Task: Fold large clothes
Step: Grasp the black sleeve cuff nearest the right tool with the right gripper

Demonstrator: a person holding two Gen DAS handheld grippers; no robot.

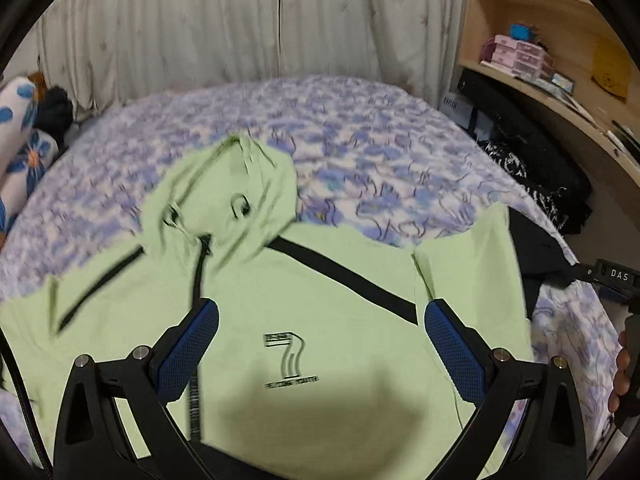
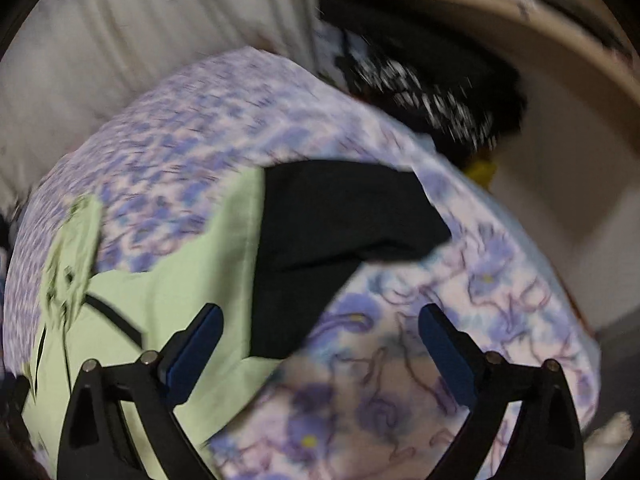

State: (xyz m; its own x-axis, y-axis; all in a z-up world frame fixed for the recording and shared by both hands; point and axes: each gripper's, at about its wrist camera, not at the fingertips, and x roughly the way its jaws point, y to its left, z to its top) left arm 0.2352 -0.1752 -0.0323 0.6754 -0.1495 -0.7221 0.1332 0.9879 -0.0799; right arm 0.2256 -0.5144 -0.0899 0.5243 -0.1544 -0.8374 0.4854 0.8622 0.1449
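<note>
The left gripper [image 1: 320, 344] hung over the chest of one pale green hooded jacket [image 1: 320, 292], its jaws spread wide with nothing clamped between the two blue textured pads [image 1: 188, 348]; whether the pads brushed the cloth could not be told. The right gripper [image 2: 320, 344] also stood with jaws wide apart and empty, above the bedspread [image 2: 380, 380] just beside the jacket's black sleeve part [image 2: 328, 220].

The jacket lay spread front-up on the bed, hood [image 1: 224, 192] toward the curtain [image 1: 200, 20], with a black zip down the middle, black diagonal bands and a printed "7" logo [image 1: 290, 356] on the chest. The fabric looked smooth and thin. The bedspread was soft, with a purple and blue flower print. A wooden shelf unit [image 1: 560, 92] stood at the bed's right.
</note>
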